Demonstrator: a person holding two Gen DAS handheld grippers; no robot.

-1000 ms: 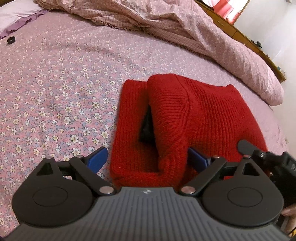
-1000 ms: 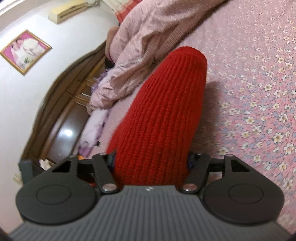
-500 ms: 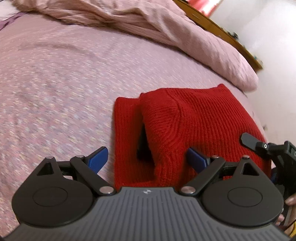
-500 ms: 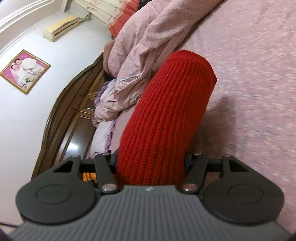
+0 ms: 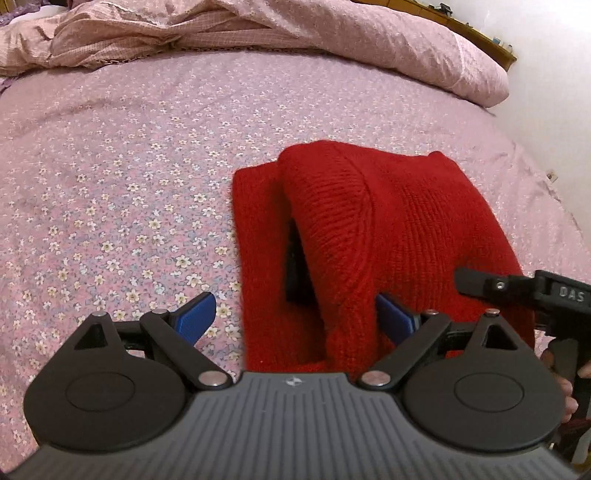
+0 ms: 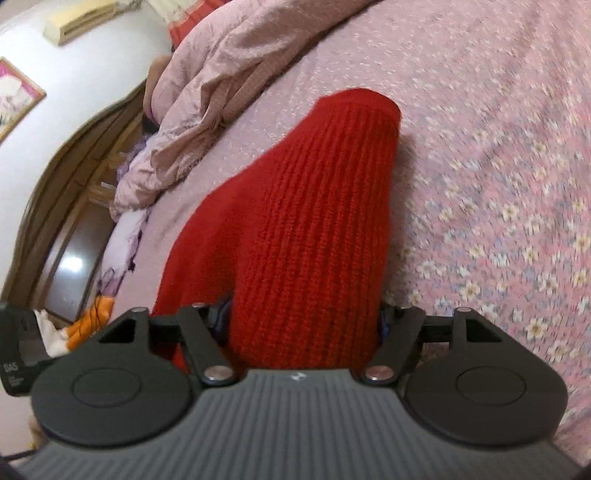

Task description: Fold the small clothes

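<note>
A red knitted garment (image 5: 399, 225) lies on the flowered pink bedsheet (image 5: 110, 177), partly folded, with a raised fold running toward me. My left gripper (image 5: 295, 317) is open just above its near edge; its blue fingertips (image 5: 195, 314) stand wide apart and hold nothing. The right gripper's body (image 5: 524, 291) shows at the right edge of the left wrist view. In the right wrist view the red garment (image 6: 314, 221) fills the space between the jaws of my right gripper (image 6: 306, 321), which is shut on a thick fold of it; the fingertips are mostly hidden by the knit.
A crumpled pink quilt (image 5: 295, 33) lies along the far side of the bed and shows in the right wrist view (image 6: 221, 66) too. A dark wooden headboard (image 6: 62, 206), a framed picture (image 6: 14, 96) and clothes beside the bed are at the left.
The left gripper has drawn back and tilted, staying open. The right gripper, still shut on the garment, has lowered the fold toward the sheet.
</note>
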